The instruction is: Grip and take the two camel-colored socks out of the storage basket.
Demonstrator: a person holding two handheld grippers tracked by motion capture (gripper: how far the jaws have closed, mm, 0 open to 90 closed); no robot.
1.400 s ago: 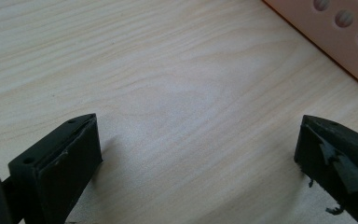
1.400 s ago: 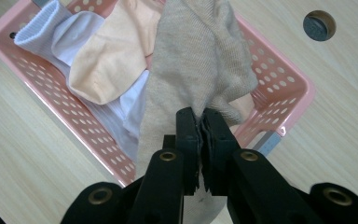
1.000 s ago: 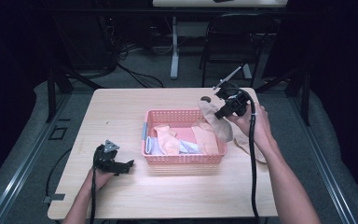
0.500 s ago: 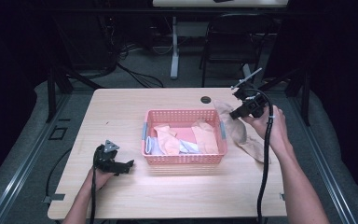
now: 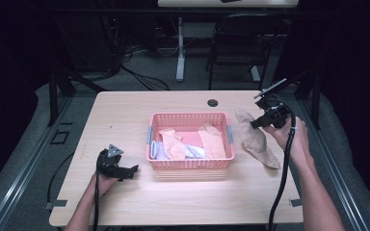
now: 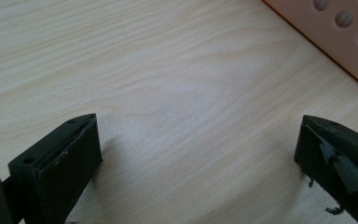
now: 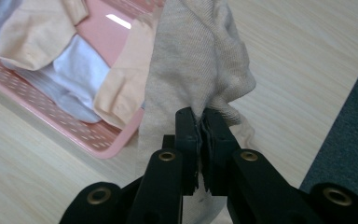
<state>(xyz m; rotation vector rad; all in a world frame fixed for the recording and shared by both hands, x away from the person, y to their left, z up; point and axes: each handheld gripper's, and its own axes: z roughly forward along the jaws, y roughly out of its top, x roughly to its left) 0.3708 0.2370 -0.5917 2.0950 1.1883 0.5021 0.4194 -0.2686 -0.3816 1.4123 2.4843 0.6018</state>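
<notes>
A beige sock [image 5: 256,138] hangs from my right gripper [image 5: 255,125], which is shut on its fabric [image 7: 200,60] above the table's right side, just right of the pink basket [image 5: 191,163]. The sock's lower end trails on the wood. The basket holds several cloths, peach [image 5: 172,142] and pale lilac [image 7: 81,65]. My left gripper [image 5: 131,170] rests low on the table at the front left, a little left of the basket. Its jaws stand wide apart over bare wood [image 6: 186,116], with nothing between them.
A corner of the pink basket [image 6: 340,32] lies just beyond the left gripper. A round cable hole [image 5: 213,102] sits near the table's far edge. The table's right edge [image 5: 296,159] is close to my right hand, with dark floor beyond.
My right gripper has carried the beige sock from the basket's far right corner out to the right and lowered it until its end lies on the table. The left gripper has stayed put.
</notes>
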